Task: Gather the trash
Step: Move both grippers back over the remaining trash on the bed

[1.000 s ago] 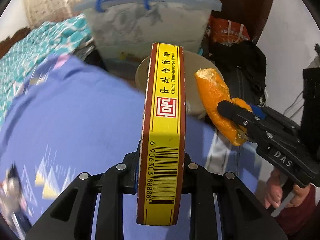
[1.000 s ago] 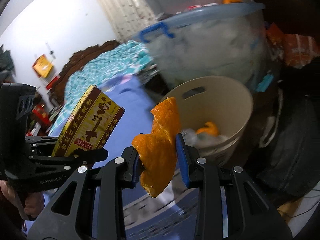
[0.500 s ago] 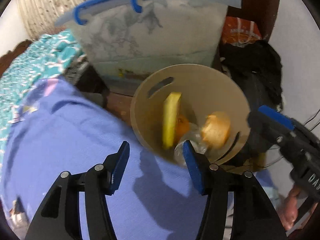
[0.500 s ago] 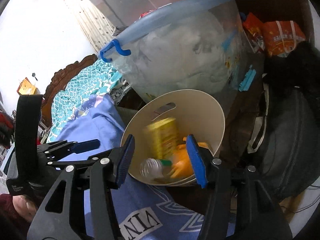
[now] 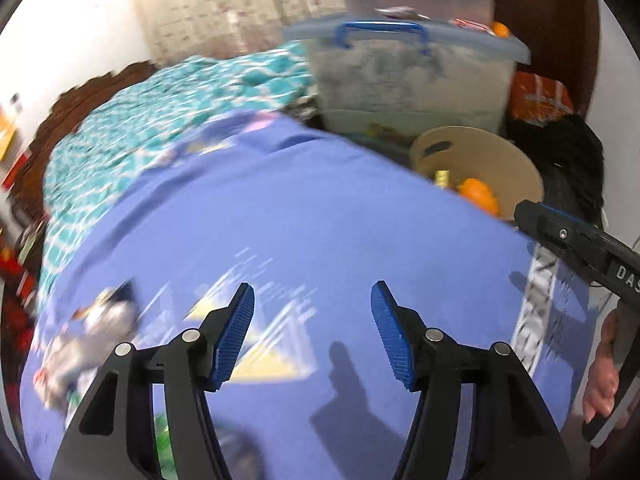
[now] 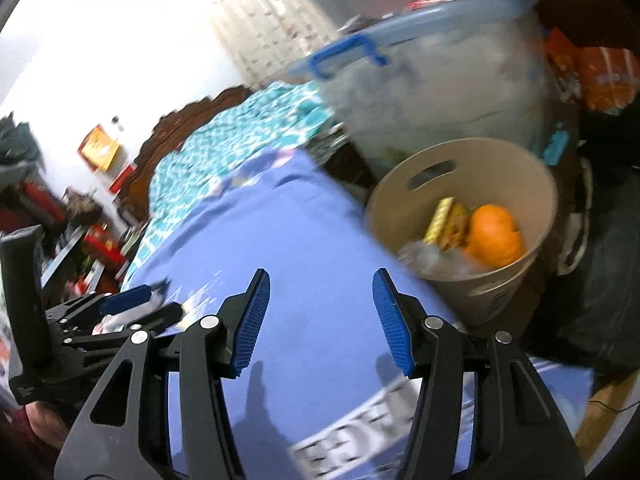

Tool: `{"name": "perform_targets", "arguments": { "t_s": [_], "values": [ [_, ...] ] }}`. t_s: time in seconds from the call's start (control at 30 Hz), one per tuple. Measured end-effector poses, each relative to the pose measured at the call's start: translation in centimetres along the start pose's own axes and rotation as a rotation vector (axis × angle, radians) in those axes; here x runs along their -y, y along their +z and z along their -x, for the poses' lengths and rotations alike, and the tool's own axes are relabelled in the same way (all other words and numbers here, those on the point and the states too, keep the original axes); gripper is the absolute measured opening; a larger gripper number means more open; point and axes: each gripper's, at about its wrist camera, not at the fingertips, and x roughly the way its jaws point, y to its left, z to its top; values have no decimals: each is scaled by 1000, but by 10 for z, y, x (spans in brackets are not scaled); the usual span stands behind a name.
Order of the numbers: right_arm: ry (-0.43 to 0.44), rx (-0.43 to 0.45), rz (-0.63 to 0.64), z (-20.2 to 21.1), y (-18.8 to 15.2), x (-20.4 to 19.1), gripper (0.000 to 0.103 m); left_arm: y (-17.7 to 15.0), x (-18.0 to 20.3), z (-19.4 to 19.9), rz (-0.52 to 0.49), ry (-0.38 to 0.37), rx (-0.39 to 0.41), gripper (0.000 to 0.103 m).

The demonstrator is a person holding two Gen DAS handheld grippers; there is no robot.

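Observation:
A beige bin (image 6: pixel 476 184) stands past the edge of the blue blanket (image 6: pixel 288 248). Inside it lie a yellow box (image 6: pixel 446 222), an orange peel (image 6: pixel 494 234) and a clear plastic bottle (image 6: pixel 432 258). The bin also shows in the left wrist view (image 5: pixel 492 156), with the peel (image 5: pixel 478 194) in it. My left gripper (image 5: pixel 312 334) is open and empty over the blanket. My right gripper (image 6: pixel 320 320) is open and empty over the blanket, short of the bin. Blurred wrappers (image 5: pixel 88 332) lie on the blanket at the left.
A clear storage box with a blue handle (image 6: pixel 432 88) stands behind the bin. A black bag (image 6: pixel 600 280) lies right of it. A teal patterned bedspread (image 5: pixel 168 112) covers the bed beyond the blanket. Orange packets (image 5: pixel 540 100) sit at the back right.
Both grippers let go of the yellow box and the orange peel, which now lie in the bin. Both grippers have since pulled back from the bin over the blanket.

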Motion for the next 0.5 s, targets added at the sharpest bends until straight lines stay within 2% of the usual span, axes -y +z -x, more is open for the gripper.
{"name": "perform_targets", "arguments": {
  "t_s": [0.1,0.27,0.5],
  "values": [
    [37,-39,36,-11,-13,-32,57,-23,-37,18,69,40,-6,58],
    [96,-99,123,-29,-36,-88,58,-70,-109,46,188,146,-20,58],
    [162,-185,242,-56,-66,-170,64,-144,-199,63,363,268,-79,58]
  ]
}}
